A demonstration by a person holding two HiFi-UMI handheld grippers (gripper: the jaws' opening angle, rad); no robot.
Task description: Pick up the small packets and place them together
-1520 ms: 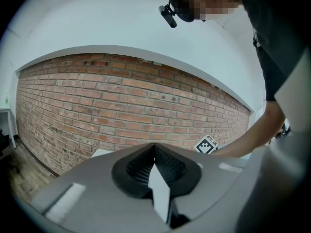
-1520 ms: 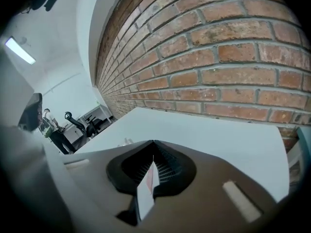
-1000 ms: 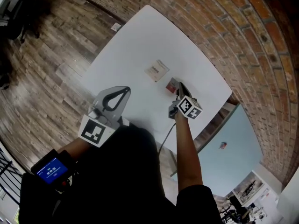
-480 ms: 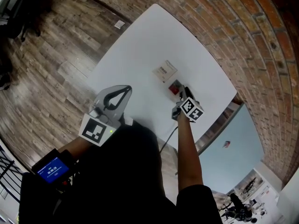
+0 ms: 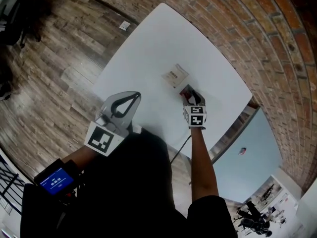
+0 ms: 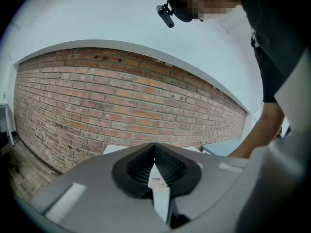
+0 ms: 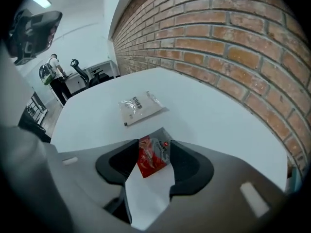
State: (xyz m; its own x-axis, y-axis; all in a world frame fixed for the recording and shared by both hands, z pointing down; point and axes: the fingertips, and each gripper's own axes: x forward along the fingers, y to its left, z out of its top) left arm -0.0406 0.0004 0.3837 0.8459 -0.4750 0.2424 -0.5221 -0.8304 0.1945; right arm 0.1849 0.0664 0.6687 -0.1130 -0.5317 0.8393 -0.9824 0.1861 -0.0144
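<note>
A red packet (image 5: pixel 186 90) lies on the white table (image 5: pixel 148 53), close beside a white printed packet (image 5: pixel 175 76). My right gripper (image 5: pixel 189 94) points steeply down over the red packet. In the right gripper view the red packet (image 7: pixel 153 156) sits between the two pads, and the white packet (image 7: pixel 140 107) lies just beyond. The right gripper's (image 7: pixel 154 143) jaws have just been opening and stand apart without pressing on the packet. My left gripper (image 5: pixel 133 96) hangs over the table's near left part, shut and empty. In the left gripper view (image 6: pixel 154 147) the white packet (image 6: pixel 157 181) shows through the slit.
A brick wall (image 5: pixel 257 38) runs close along the table's far and right edges. Wooden floor (image 5: pixel 54 58) lies to the left. A pale blue tabletop (image 5: pixel 247 152) stands lower right. A cable (image 5: pixel 178 148) hangs from the right gripper over the near edge.
The right gripper rolled and came down toward the white packet with the red packet, and its jaws opened off it. The left gripper has hardly moved.
</note>
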